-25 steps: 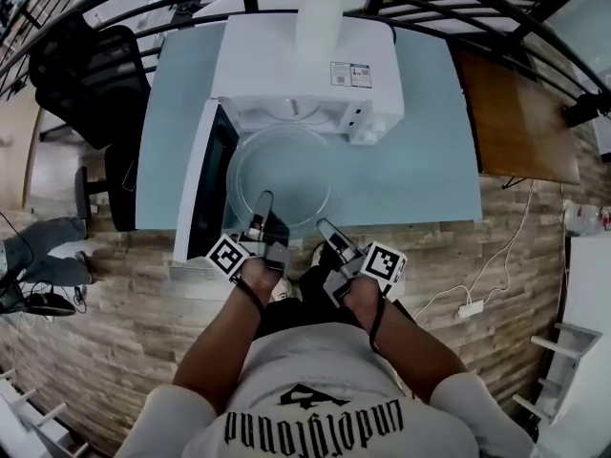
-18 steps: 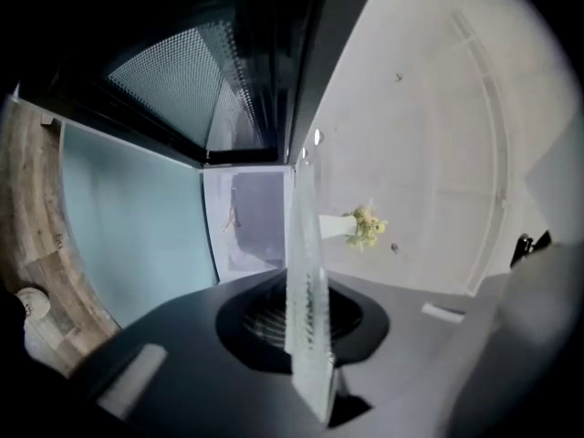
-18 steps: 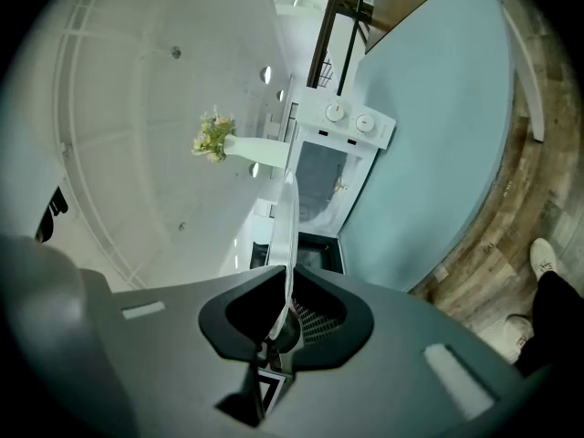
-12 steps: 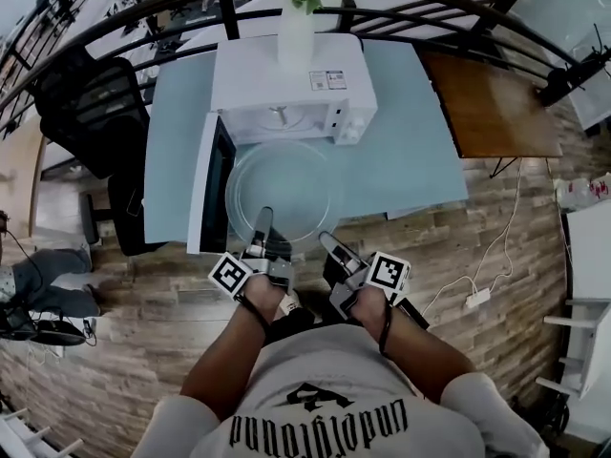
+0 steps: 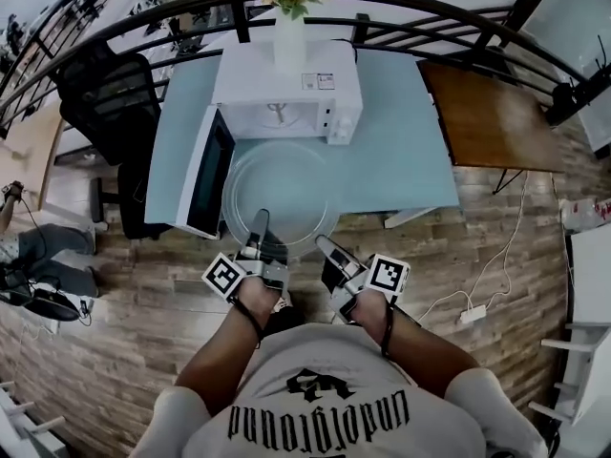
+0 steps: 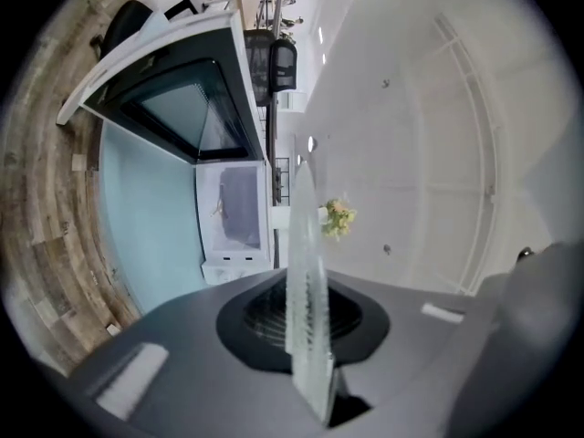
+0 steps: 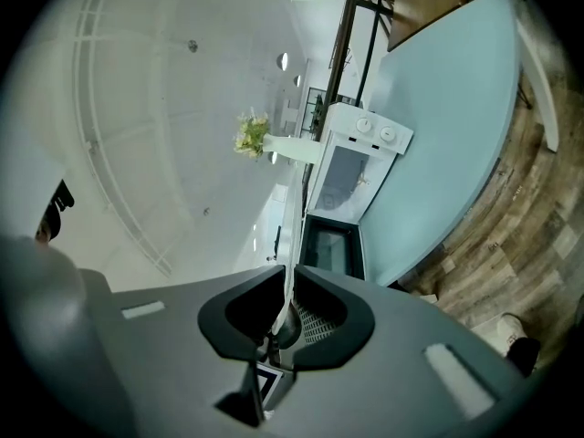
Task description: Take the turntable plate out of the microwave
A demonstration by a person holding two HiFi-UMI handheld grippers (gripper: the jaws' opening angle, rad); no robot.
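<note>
The clear glass turntable plate [image 5: 277,191] is held roughly level above the light-blue table [image 5: 406,156], in front of the white microwave [image 5: 286,89], whose door [image 5: 204,172] stands open to the left. My left gripper [image 5: 256,229] is shut on the plate's near rim; the rim [image 6: 306,290] shows edge-on between its jaws. My right gripper [image 5: 325,248] grips the near rim further right. Its jaws are opening slightly, with the thin glass edge [image 7: 292,235] still pinched between them. The microwave cavity [image 5: 277,114] shows only its centre hub.
A white vase of flowers [image 5: 289,12] stands on the microwave. A brown table [image 5: 487,113] adjoins the blue one on the right, and a black chair [image 5: 105,93] stands at the left. A dark railing [image 5: 430,12] runs behind. Wood flooring [image 5: 143,303] lies below.
Both grippers have drawn the plate back from the microwave toward me and lifted it. The microwave door stays open.
</note>
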